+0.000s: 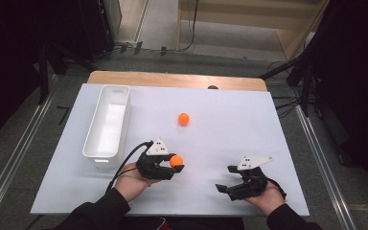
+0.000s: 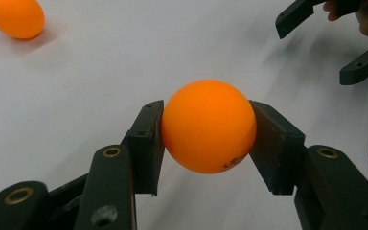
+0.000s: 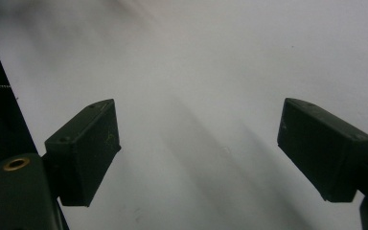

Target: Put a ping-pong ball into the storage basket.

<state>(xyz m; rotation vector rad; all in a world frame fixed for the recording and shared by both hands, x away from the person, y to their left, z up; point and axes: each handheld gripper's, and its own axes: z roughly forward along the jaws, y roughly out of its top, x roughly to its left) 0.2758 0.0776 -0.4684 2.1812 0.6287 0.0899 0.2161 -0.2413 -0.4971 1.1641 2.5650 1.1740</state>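
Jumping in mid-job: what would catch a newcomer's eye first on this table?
The orange ball clamped in the left gripper, near the table's front, stands out first. A second orange ball lies loose mid-table, and a white bin stands along the left side. The right gripper rests open at front right with nothing between its jaws.

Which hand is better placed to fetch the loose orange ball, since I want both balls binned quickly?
Probably right. The right gripper stands open with nothing between its jaws, while the left gripper is shut on a held ball. The loose ball lies beyond both; the white bin is left.
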